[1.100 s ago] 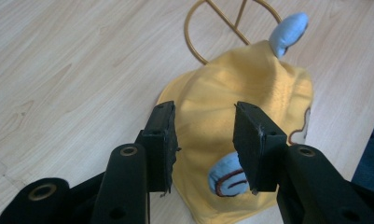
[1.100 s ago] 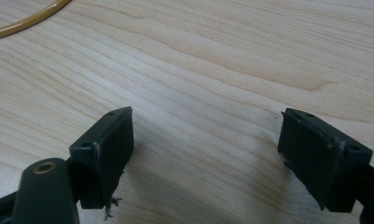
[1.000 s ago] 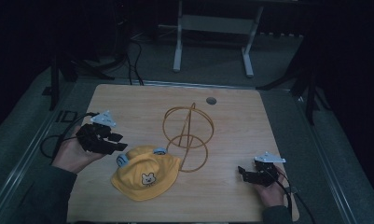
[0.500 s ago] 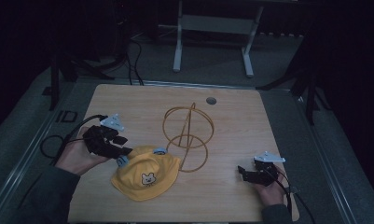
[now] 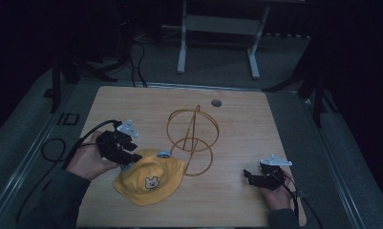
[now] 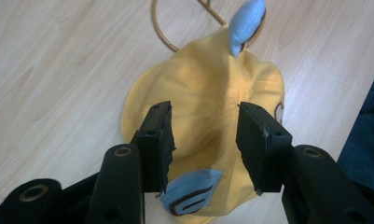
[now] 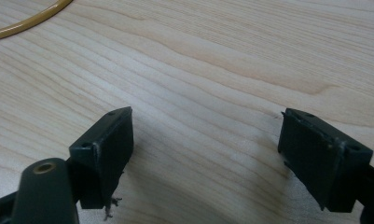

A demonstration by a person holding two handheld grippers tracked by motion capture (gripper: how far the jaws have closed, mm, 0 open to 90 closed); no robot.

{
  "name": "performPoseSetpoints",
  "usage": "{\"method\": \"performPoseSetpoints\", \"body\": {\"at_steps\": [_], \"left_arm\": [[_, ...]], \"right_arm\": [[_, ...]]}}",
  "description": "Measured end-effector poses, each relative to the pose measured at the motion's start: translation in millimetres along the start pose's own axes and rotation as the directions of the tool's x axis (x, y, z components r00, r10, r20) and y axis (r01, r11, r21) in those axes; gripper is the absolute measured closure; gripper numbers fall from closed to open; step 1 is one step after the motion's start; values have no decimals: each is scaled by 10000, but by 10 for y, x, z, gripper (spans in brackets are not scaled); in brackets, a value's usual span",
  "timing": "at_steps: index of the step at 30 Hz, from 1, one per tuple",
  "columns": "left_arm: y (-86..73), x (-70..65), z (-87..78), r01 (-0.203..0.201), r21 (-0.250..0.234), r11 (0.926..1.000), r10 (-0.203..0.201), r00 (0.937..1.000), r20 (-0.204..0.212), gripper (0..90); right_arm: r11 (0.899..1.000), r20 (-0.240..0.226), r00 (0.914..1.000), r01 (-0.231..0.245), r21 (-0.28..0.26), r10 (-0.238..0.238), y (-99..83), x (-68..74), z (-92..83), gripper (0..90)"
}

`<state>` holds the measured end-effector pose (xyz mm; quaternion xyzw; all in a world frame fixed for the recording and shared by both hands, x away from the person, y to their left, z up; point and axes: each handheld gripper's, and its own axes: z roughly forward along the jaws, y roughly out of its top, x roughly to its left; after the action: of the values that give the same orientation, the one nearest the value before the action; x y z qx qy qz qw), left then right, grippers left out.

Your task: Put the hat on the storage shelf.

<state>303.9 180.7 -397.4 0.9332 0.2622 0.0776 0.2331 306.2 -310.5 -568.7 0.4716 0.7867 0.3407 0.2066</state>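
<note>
A yellow child's hat point(image 5: 148, 179) with a bear face and blue ears lies on the wooden table point(image 5: 237, 124) at the front left. My left gripper point(image 5: 131, 157) is at the hat's left edge. In the left gripper view it point(image 6: 204, 116) stands open, its jaws straddling a raised fold of the hat point(image 6: 203, 88), with one blue ear point(image 6: 191, 192) just below them and the other blue ear point(image 6: 246, 21) at the far side. A gold wire stand point(image 5: 191, 138) of two rings rises right of the hat. My right gripper point(image 5: 249, 174) is open over bare wood point(image 7: 205, 126).
A small dark round grommet point(image 5: 216, 102) sits in the table near its back edge. Cables point(image 5: 55, 148) trail off the left side. A piece of the gold ring point(image 7: 26, 23) shows at the top left of the right gripper view. A metal frame point(image 5: 218, 28) stands behind the table.
My left gripper has moved right and toward the front, from beside the hat to its left edge. The right gripper, hat and wire stand have stayed in place.
</note>
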Motion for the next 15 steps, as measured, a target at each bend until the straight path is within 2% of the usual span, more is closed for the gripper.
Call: {"method": "performPoseSetpoints", "body": {"at_steps": [8, 15], "left_arm": [[49, -50, 107, -260, 348, 9991, 252, 9994, 228, 558], [105, -103, 251, -601, 988, 9933, 559, 9975, 440, 569]], "right_arm": [[10000, -1, 10000, -6, 4, 6, 0, 1, 0, 180], [10000, -1, 10000, -10, 5, 10, 0, 1, 0, 180]]}}
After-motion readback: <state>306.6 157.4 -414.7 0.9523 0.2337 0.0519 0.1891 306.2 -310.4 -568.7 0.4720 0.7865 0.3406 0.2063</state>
